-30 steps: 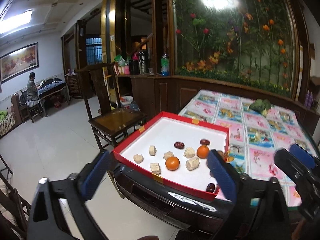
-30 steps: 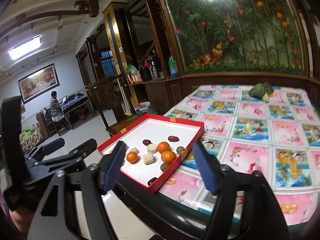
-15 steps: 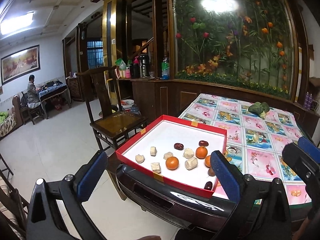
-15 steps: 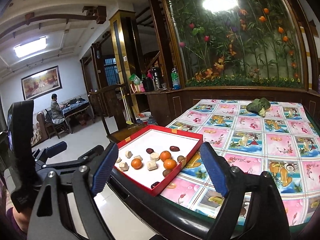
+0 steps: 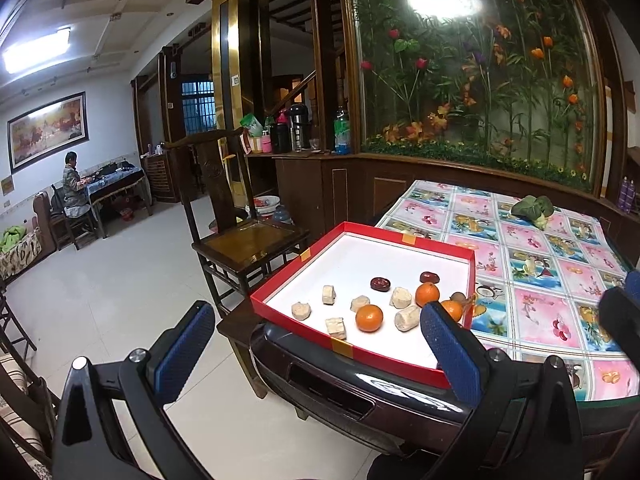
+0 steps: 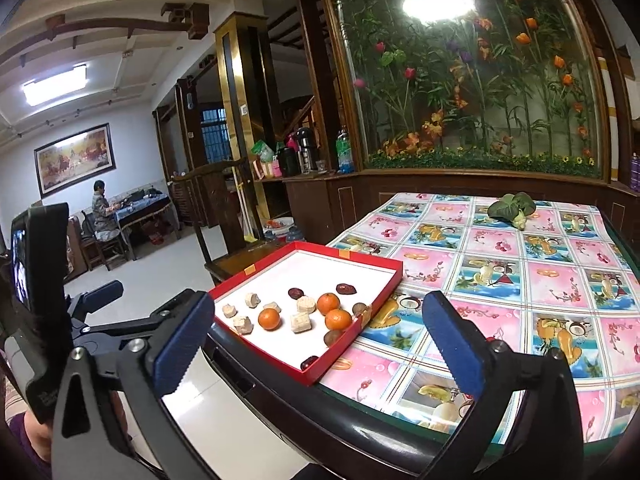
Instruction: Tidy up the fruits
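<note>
Red box lid point(image 5: 362, 356) is parked right at the table point(image 6: 500, 280) corner, near edge about level with the table edge, so that's my main worry. Nudge it while reaching in and the whole thing could slide off toward the chair point(image 5: 248, 240) and floor. All the fruit sits in it: three oranges point(image 5: 369, 317), a few dark dates point(image 5: 380, 283) and pale chunks point(image 5: 407, 318), bunched toward the right wall. Round stuff on a slick white base will probably roll if a finger clips it, and one orange point(image 6: 338, 319) is jammed close to a small brown fruit point(image 6: 359, 309) by the rim, so grabbing one cleanly looks fiddly. Hard to say how far the lid overhangs.

Fingers: left gripper point(image 5: 316, 344) is spread wide, nothing between its blue pads point(image 5: 448, 350), touching nothing, hanging short of the table. Right gripper point(image 6: 316, 332) is opening, about as wide as it goes, also empty and clear of the lid.

Green veg point(image 6: 510, 208) sits well apart at the far end.
</note>
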Demonstrator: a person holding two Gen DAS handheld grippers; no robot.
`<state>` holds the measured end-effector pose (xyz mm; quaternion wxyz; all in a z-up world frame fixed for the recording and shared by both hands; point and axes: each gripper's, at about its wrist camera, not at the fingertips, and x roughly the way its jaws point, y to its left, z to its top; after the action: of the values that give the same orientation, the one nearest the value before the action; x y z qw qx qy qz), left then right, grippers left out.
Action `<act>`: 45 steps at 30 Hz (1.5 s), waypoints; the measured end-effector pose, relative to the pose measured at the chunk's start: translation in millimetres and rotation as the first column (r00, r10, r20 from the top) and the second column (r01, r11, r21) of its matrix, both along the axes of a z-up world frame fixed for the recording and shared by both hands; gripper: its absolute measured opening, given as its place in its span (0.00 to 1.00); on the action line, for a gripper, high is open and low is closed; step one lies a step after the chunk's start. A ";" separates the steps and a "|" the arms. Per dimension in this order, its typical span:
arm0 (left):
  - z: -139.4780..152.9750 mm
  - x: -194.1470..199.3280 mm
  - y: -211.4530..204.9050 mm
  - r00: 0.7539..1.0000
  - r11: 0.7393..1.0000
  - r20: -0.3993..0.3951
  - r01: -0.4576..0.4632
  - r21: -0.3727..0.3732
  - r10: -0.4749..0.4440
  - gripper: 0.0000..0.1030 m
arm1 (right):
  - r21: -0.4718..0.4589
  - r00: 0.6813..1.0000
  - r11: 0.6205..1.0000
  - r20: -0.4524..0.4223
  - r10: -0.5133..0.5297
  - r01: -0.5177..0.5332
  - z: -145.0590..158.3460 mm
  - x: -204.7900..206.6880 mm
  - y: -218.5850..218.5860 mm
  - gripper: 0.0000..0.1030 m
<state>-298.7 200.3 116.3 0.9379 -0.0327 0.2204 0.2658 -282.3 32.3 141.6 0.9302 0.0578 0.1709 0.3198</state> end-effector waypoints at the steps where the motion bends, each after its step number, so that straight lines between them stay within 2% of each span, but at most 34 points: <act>1: -0.2 -0.4 0.3 1.000 1.000 -0.002 -0.005 0.000 0.005 1.00 | 0.025 1.000 1.000 0.027 -0.007 0.006 0.6 -4.3 -3.2 1.00; 4: 0.0 -1.2 2.5 1.000 1.000 -0.004 -0.010 0.001 0.010 1.00 | 0.009 0.997 0.999 0.066 -0.035 0.034 5.5 -10.8 -1.2 1.00; 16: 1.6 -4.2 2.5 1.000 1.000 0.002 0.018 0.005 -0.018 1.00 | -0.053 0.992 0.998 0.126 -0.031 0.038 7.0 -21.3 8.1 1.00; 23: -5.1 -3.0 1.9 0.999 0.999 -0.015 0.033 0.011 -0.033 1.00 | -0.043 0.993 0.998 0.110 -0.034 0.039 6.0 -19.7 6.3 1.00; 32: -5.4 -7.5 -0.1 0.998 0.998 0.009 0.070 -0.006 -0.070 1.00 | -0.043 0.995 0.998 0.092 -0.031 0.035 3.7 -17.7 6.7 1.00; 45: -6.6 -6.0 0.2 0.998 0.998 0.007 0.062 -0.008 -0.062 1.00 | -0.041 0.996 0.999 0.088 -0.029 0.033 2.9 -19.6 8.6 1.00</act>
<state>-304.7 200.5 109.7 0.9463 -0.0305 0.2191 0.2358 -301.8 40.9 144.6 0.9426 0.0265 0.1359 0.3038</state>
